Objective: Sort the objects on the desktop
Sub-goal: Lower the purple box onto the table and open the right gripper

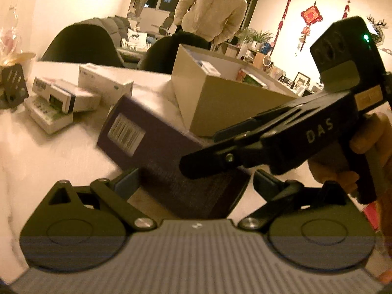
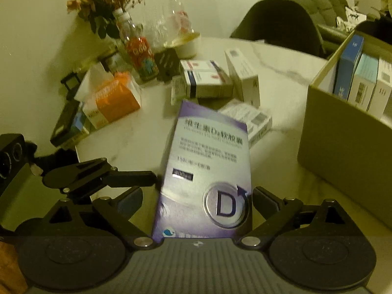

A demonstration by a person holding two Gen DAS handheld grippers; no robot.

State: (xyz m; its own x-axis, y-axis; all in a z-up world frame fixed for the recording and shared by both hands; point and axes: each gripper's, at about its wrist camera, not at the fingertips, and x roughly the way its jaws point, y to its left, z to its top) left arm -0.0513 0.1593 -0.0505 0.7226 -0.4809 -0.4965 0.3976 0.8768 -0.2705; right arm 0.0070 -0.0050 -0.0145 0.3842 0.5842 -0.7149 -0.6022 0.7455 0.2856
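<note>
White marble table [image 2: 281, 73] is carrying scattered medicine boxes beside a cardboard box [image 2: 343, 142]. Both grippers are meeting at the purple vitamin D box [image 2: 208, 171]: right gripper [image 2: 197, 203] seems clamped on its sides, left gripper [image 1: 193, 186] looks slightly apart. It is probably light, stiff, smooth; gripping the flat sides seems safest.

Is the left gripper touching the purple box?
Cannot tell. In the left wrist view the purple box sits between the left gripper fingers, but blur hides any contact.
</note>
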